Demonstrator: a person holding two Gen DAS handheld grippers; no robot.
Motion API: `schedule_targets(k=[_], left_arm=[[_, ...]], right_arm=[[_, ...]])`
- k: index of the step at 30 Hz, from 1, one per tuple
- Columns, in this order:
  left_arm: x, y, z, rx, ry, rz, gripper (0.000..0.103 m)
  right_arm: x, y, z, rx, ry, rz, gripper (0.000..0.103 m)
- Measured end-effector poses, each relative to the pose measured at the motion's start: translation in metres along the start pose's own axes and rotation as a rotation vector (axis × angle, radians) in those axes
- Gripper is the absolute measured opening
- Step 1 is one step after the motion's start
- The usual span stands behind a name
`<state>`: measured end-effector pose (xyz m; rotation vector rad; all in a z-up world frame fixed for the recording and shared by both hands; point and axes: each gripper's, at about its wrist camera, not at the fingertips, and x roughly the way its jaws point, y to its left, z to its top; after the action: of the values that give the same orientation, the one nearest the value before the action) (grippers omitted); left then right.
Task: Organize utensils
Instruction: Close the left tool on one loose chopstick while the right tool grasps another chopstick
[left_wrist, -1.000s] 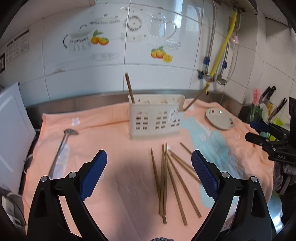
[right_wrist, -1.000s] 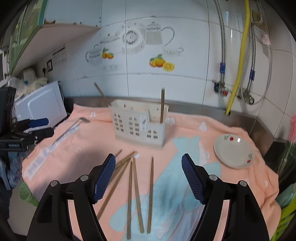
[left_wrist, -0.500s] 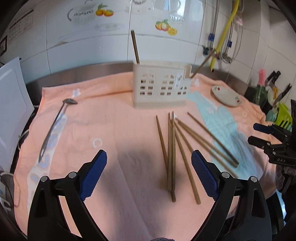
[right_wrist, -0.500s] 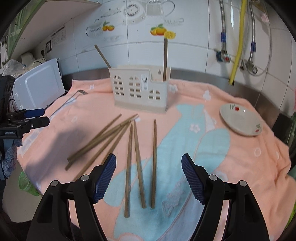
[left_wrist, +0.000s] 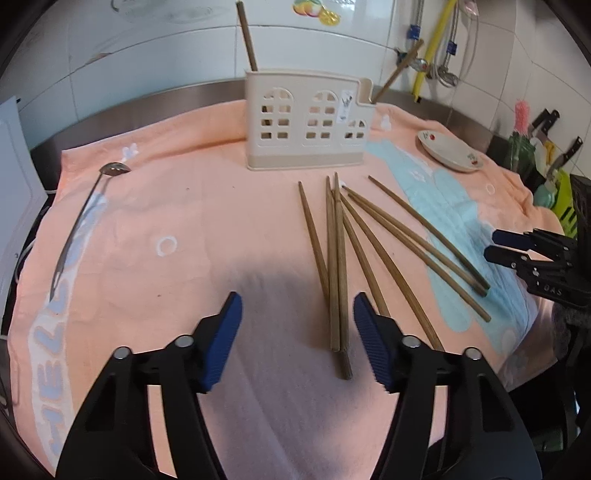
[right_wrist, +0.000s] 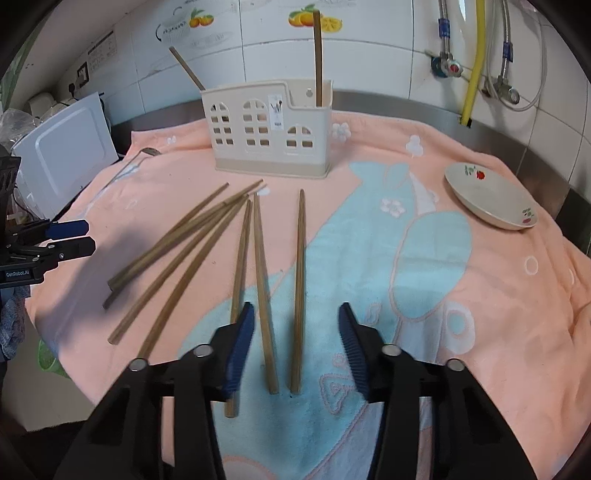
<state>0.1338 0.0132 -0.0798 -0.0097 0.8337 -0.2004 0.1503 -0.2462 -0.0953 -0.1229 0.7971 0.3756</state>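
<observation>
Several brown wooden chopsticks (left_wrist: 336, 258) lie fanned out on the peach towel (left_wrist: 184, 206) in front of a beige utensil holder (left_wrist: 306, 125); two more stand in the holder. My left gripper (left_wrist: 297, 306) hovers low over the towel, its jaws closing, with the near ends of a chopstick bundle just inside its right finger and not pressed. My right gripper (right_wrist: 295, 314) is low as well, its jaws closing over two chopsticks (right_wrist: 282, 295) that lie between its pads untouched. The holder (right_wrist: 269, 129) stands behind them.
A metal spoon (left_wrist: 79, 221) lies at the towel's left side. A small flowered plate (right_wrist: 487, 199) sits at the right. A white appliance (right_wrist: 66, 147) stands to the left, knives (left_wrist: 546, 122) and pipes (right_wrist: 472, 55) at the back right. The towel's front edge hangs off the counter.
Both grippers have come down toward the towel and tilted more steeply, so the chopsticks look larger. Both pairs of jaws have narrowed from wide open.
</observation>
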Motion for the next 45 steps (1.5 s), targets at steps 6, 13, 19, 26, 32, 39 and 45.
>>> schedule_targets(k=[6, 13, 19, 26, 32, 39, 45], left_arm=[[0.016, -0.006, 0.003, 0.014, 0.032, -0.033, 0.028], [0.029, -0.014, 0.007, 0.035, 0.05, -0.054, 0.016], [0.041, -0.019, 0.01, 0.052, 0.068, -0.062, 0.009], [0.054, -0.028, 0.013, 0.082, 0.089, -0.064, 0.008], [0.061, -0.025, 0.016, 0.085, 0.099, -0.049, 0.008], [0.067, -0.029, 0.013, 0.107, 0.117, -0.046, 0.008], [0.068, -0.027, 0.014, 0.105, 0.111, -0.036, 0.008]], right_arm=[[0.014, -0.001, 0.0, -0.001, 0.024, 0.011, 0.03], [0.028, 0.002, 0.001, -0.006, 0.043, 0.021, 0.02], [0.037, 0.003, 0.001, -0.01, 0.056, 0.017, 0.01], [0.042, 0.0, 0.0, -0.009, 0.067, 0.019, 0.01], [0.047, -0.001, -0.003, -0.007, 0.077, 0.025, 0.01], [0.047, 0.0, -0.003, -0.009, 0.075, 0.025, 0.01], [0.048, 0.001, -0.003, -0.01, 0.071, 0.022, 0.01]])
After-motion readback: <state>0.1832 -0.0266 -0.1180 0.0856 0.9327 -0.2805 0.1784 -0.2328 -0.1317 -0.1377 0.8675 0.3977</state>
